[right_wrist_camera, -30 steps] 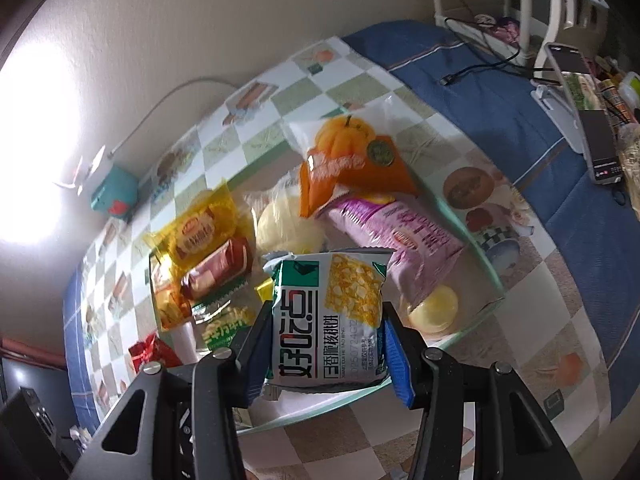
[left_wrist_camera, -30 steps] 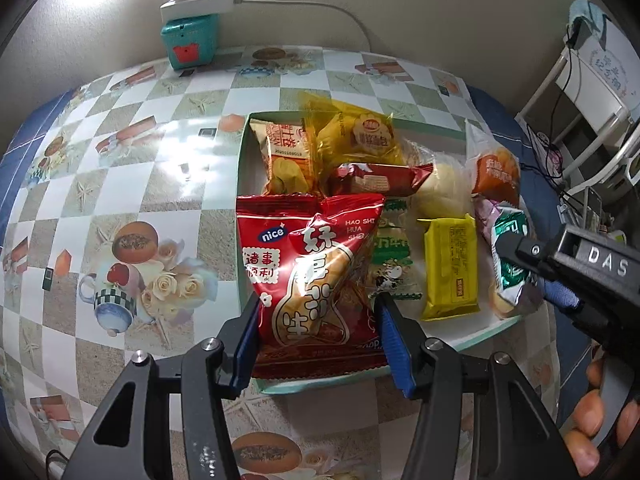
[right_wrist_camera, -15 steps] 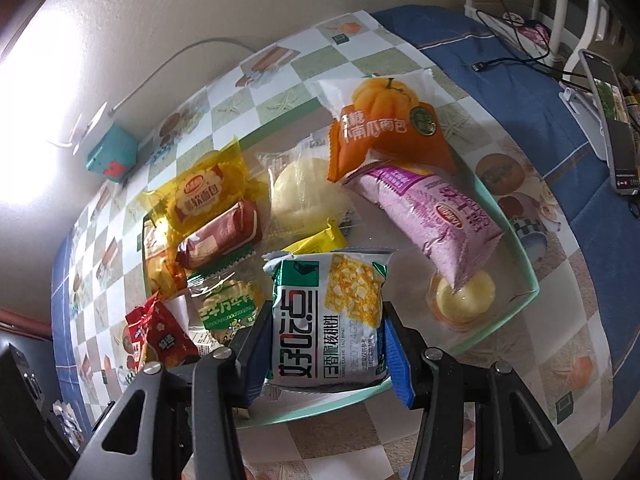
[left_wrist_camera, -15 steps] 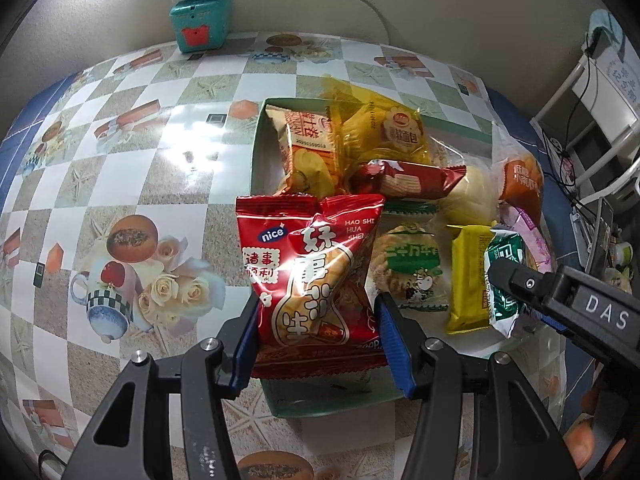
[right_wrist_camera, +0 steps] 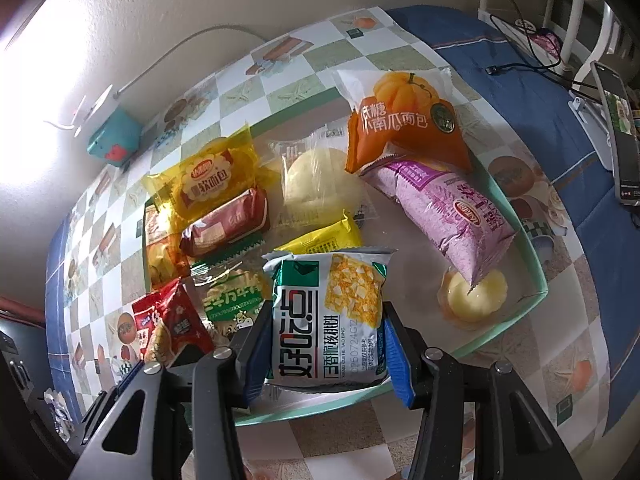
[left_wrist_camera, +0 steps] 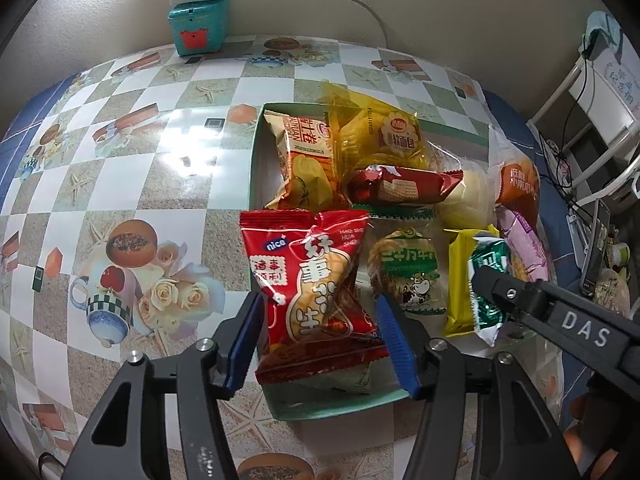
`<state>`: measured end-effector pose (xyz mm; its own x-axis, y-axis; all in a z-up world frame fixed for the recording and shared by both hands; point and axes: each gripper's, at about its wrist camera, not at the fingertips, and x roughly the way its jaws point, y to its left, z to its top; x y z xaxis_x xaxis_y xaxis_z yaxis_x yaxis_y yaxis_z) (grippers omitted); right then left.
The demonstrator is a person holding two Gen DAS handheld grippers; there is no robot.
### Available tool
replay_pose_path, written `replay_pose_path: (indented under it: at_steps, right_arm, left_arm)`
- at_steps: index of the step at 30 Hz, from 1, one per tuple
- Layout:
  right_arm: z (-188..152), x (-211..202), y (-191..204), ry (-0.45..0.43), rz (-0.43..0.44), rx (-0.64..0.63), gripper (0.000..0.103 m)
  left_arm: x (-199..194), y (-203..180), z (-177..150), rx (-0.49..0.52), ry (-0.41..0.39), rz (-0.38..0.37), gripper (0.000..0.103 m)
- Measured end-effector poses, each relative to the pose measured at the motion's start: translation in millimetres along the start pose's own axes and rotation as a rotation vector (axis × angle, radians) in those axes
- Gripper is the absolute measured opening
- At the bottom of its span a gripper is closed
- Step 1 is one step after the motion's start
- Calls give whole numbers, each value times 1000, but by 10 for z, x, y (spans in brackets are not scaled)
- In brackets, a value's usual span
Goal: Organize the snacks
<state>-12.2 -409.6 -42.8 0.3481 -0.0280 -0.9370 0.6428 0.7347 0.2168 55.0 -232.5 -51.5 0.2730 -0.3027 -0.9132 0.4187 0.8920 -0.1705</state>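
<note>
A red peanut packet (left_wrist_camera: 312, 280) stands between my left gripper's (left_wrist_camera: 320, 304) blue pads, its lower end resting in the near-left corner of the pale green tray (left_wrist_camera: 332, 404). The jaws are opening, and small gaps show on both sides of the packet. My right gripper (right_wrist_camera: 325, 312) is shut on a green-and-white cracker packet (right_wrist_camera: 328, 320), held just over the tray's near rim (right_wrist_camera: 536, 264). In the left wrist view that packet (left_wrist_camera: 490, 280) hangs beside a yellow bar (left_wrist_camera: 460, 280).
The tray holds several snacks: yellow bread packet (left_wrist_camera: 380, 136), wafer bar (left_wrist_camera: 404, 188), pumpkin bread (right_wrist_camera: 404, 120), purple packet (right_wrist_camera: 452, 212), jelly cup (right_wrist_camera: 474, 296). A teal box under a power strip (left_wrist_camera: 198, 28) stands at the wall. A phone on a stand (right_wrist_camera: 620, 140) is at the right.
My left jaws have spread away from the red packet, which now rests in the tray corner. The right gripper has carried the green-and-white packet further in over the tray, next to the yellow bar.
</note>
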Motion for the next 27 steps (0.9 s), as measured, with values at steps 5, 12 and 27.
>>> replay_pose_path:
  at_steps: [5, 12, 27]
  right_arm:
    - [13, 9, 42, 1, -4, -15, 60]
    - [17, -53, 61, -24, -8, -33, 61]
    - [-89, -47, 263, -53, -16, -114, 103]
  left_arm:
    - [-62, -8, 13, 1, -13, -4, 64]
    - [-183, 46, 12, -16, -21, -3, 65]
    - [-362, 847, 0, -240, -81, 207, 94]
